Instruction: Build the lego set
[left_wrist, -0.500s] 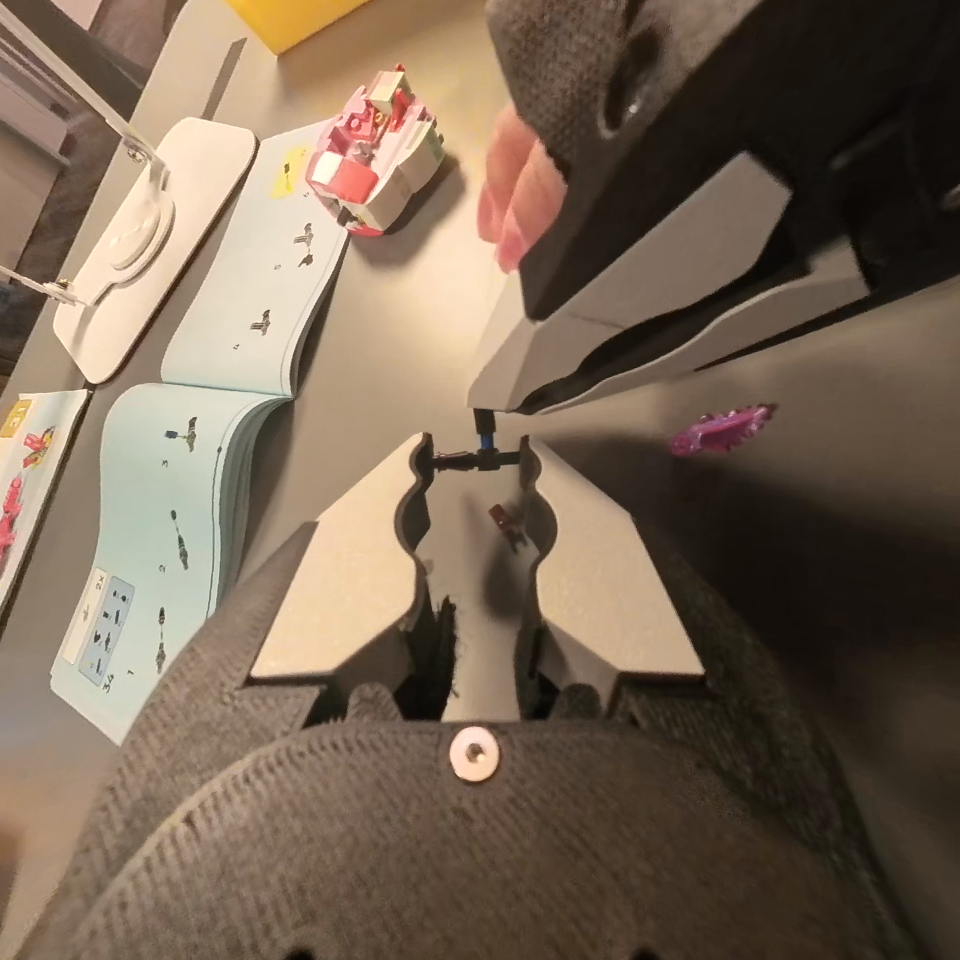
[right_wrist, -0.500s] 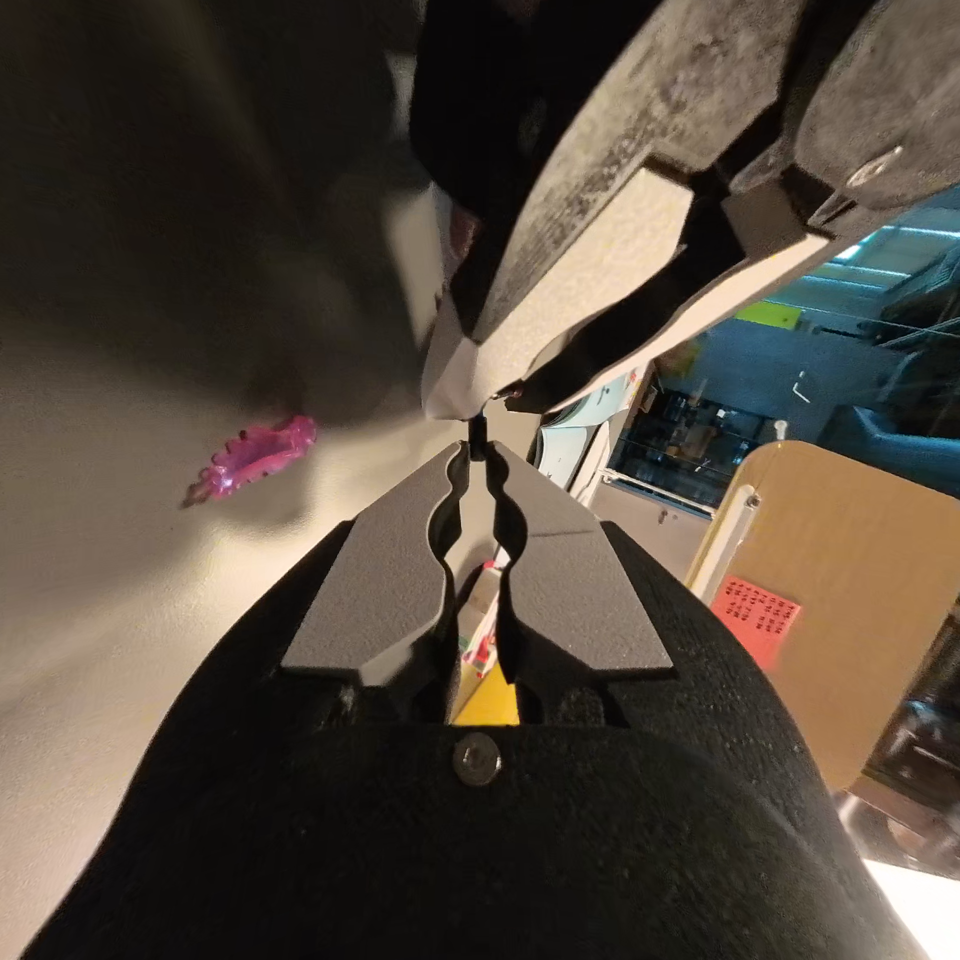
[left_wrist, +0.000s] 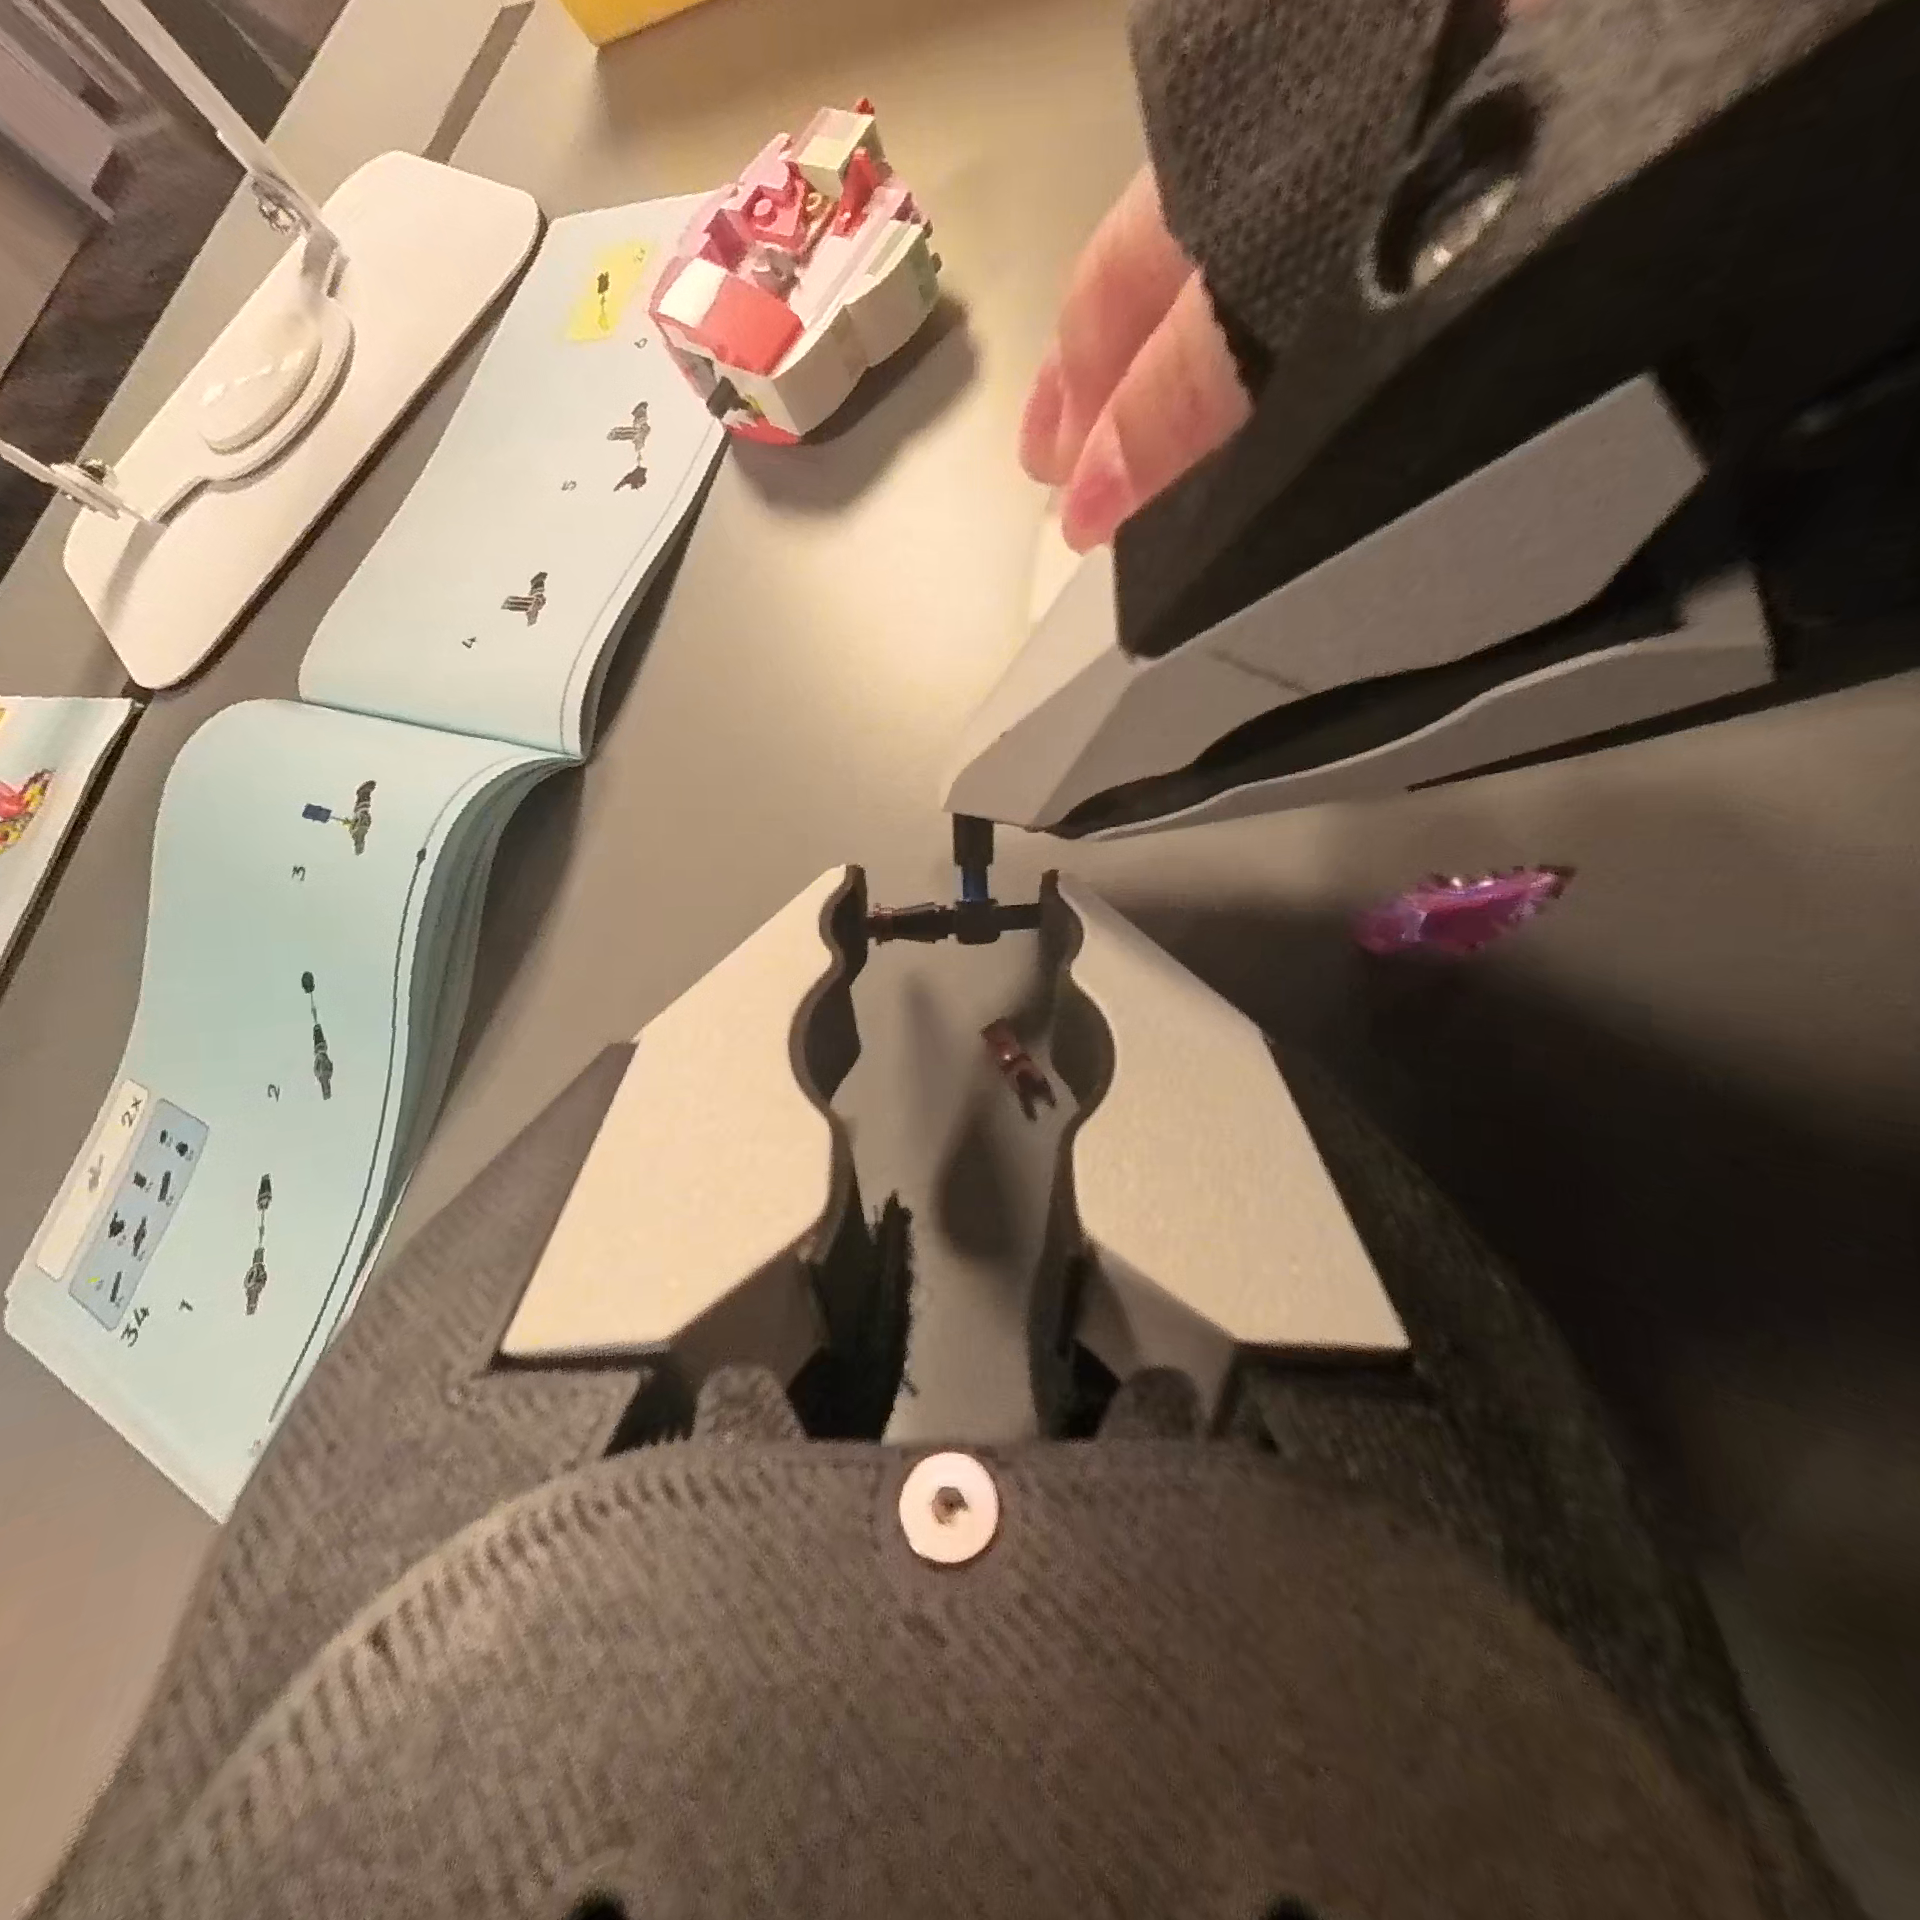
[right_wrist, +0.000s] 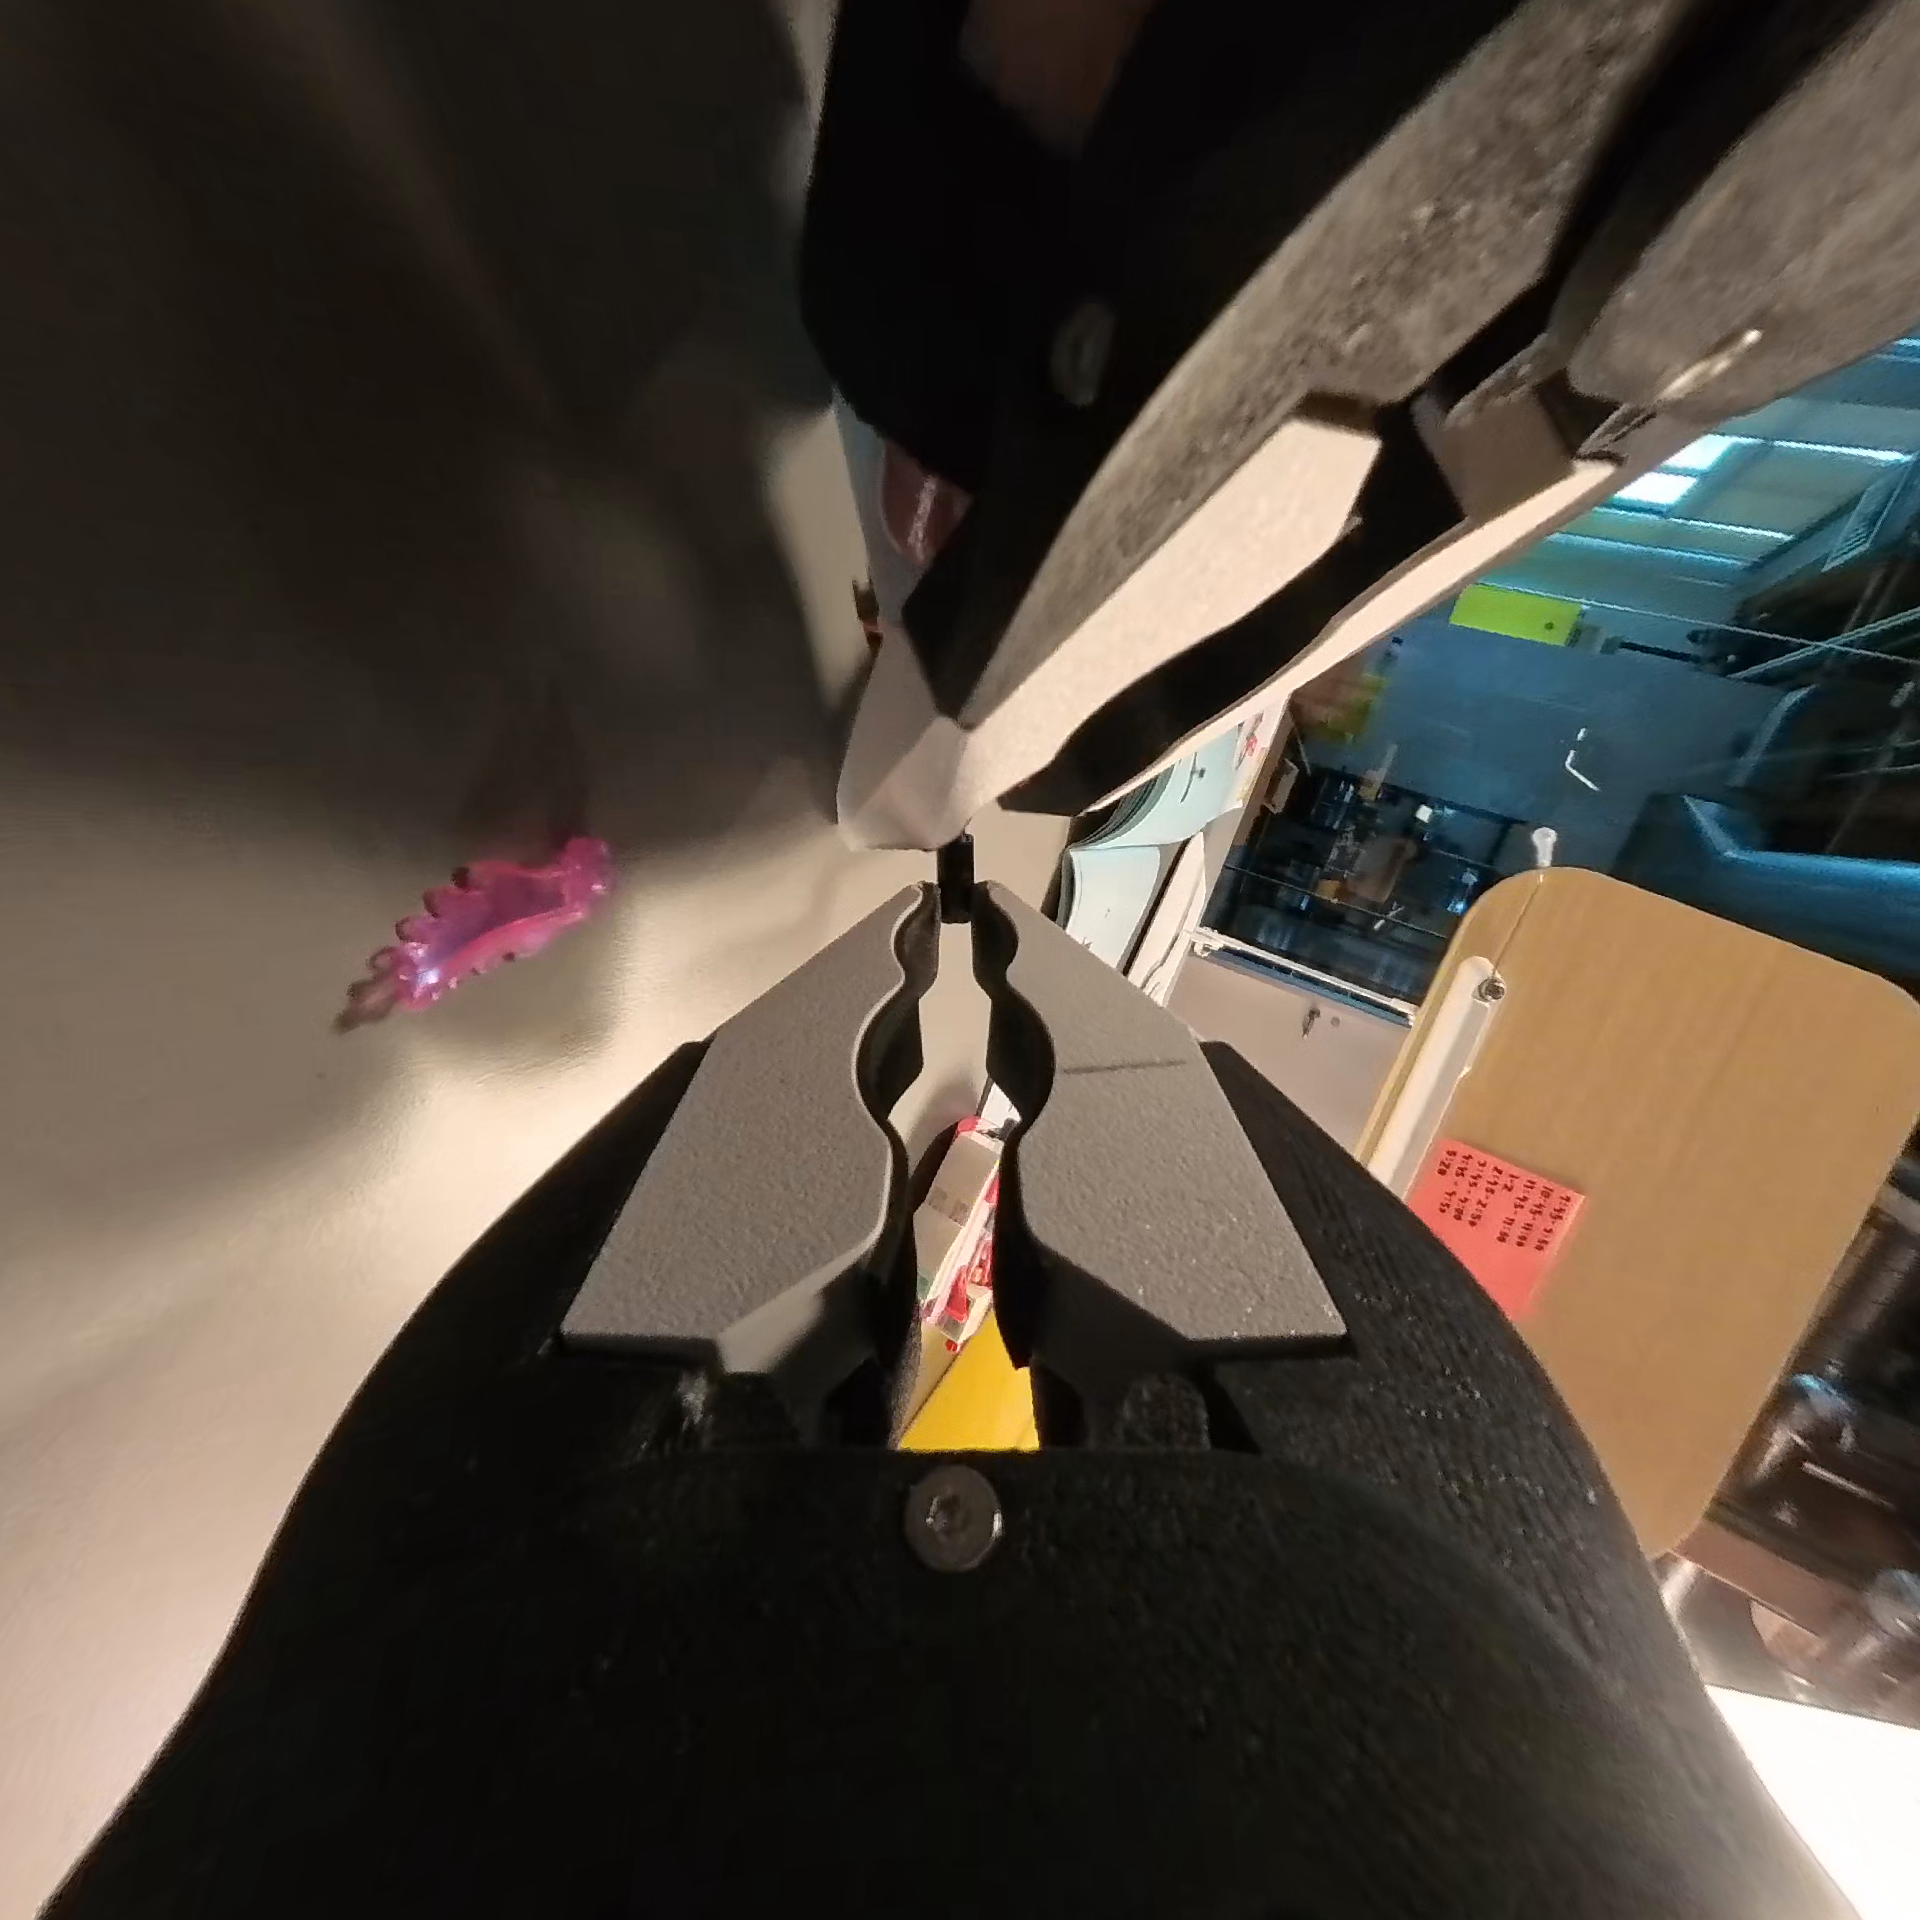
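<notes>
fingers of the left gripper (left_wrist: 954, 914) clamp a thin black rod assembly (left_wrist: 940, 918) endwise, the right gripper (right_wrist: 958, 902) pinches its black upright stub (left_wrist: 971, 844); joining step seemingly underway, steady alignment needed.

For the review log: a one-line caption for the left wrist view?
Left gripper clamps a black rod endwise; right gripper pinches its upright peg.

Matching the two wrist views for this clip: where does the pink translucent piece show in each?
Left wrist view: pink piece lies on the table, right of centre, right of the left gripper.
Right wrist view: pink piece lies left of centre, left of the right gripper.
Shared landmark: the small black part pinched between both grippers' tips; the right gripper grips its upright stub.
</notes>
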